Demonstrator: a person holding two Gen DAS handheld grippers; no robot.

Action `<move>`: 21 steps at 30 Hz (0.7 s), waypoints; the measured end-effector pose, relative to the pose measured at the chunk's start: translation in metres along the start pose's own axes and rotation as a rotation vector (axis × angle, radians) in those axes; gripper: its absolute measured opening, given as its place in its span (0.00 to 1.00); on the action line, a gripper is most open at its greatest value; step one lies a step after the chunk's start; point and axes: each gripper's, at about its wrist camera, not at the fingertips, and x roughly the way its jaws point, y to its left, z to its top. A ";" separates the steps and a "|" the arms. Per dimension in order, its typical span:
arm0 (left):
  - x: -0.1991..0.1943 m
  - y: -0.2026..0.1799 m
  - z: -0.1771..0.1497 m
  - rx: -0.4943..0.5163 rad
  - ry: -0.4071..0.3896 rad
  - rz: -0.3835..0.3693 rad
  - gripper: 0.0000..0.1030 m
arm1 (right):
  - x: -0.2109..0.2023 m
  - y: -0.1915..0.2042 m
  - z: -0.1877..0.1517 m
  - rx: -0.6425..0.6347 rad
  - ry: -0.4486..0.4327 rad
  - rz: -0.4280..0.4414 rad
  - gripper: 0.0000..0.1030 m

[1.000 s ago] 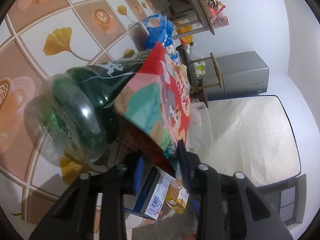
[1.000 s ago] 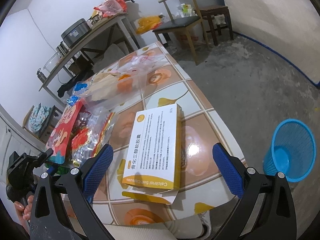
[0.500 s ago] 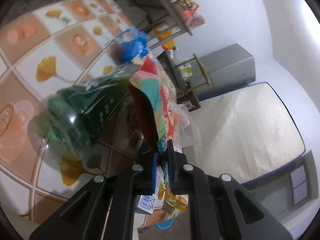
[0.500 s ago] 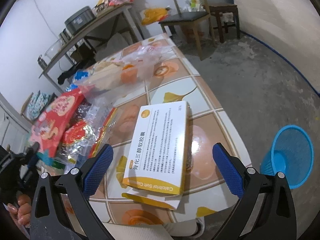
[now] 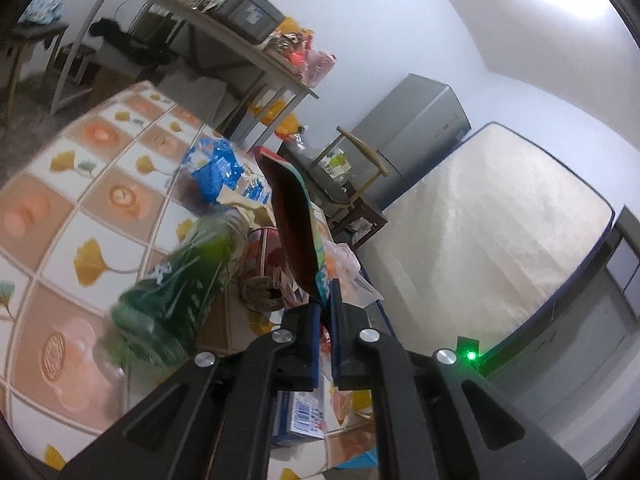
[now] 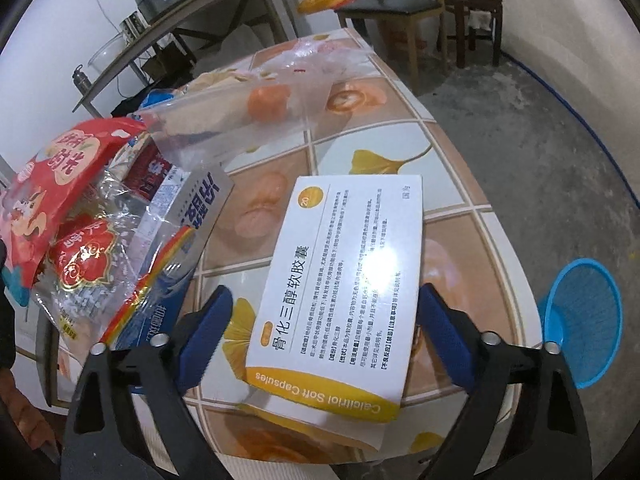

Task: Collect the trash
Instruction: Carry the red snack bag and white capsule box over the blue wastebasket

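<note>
My left gripper (image 5: 325, 300) is shut on the corner of a red snack bag (image 5: 294, 224) and holds it edge-on above the table; the bag also shows in the right wrist view (image 6: 56, 172) at the far left. A green plastic bottle (image 5: 176, 292) lies on the tiled table (image 5: 80, 200) just left of the bag. My right gripper (image 6: 320, 320) is open, its fingers straddling a white and yellow capsule box (image 6: 344, 280) lying flat near the table's front edge. A blue trash basket (image 6: 580, 320) stands on the floor to the right.
Clear plastic bags (image 6: 256, 112), a blue wrapper (image 5: 216, 168), a red can (image 5: 260, 264) and other wrappers (image 6: 120, 248) crowd the table's middle. A chair (image 6: 400, 12), a side table with appliances (image 6: 168, 8), a fridge (image 5: 416, 136) and a mattress (image 5: 480, 232) stand beyond.
My left gripper closed on the red snack bag and lifted it off the green bottle, tilting upward. My right gripper moved closer over the capsule box, still open.
</note>
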 end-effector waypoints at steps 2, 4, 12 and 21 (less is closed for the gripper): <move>0.003 0.004 0.001 0.013 0.017 0.010 0.04 | -0.001 -0.002 0.000 0.009 -0.005 -0.011 0.73; 0.004 0.006 0.000 0.028 0.026 0.034 0.06 | -0.002 -0.004 0.000 0.018 -0.008 -0.012 0.70; 0.010 0.025 0.008 0.008 0.047 0.108 0.23 | -0.002 -0.004 -0.001 0.024 -0.014 -0.012 0.70; 0.009 0.033 0.019 0.017 0.002 0.171 0.15 | -0.005 -0.004 -0.001 0.033 -0.026 -0.008 0.67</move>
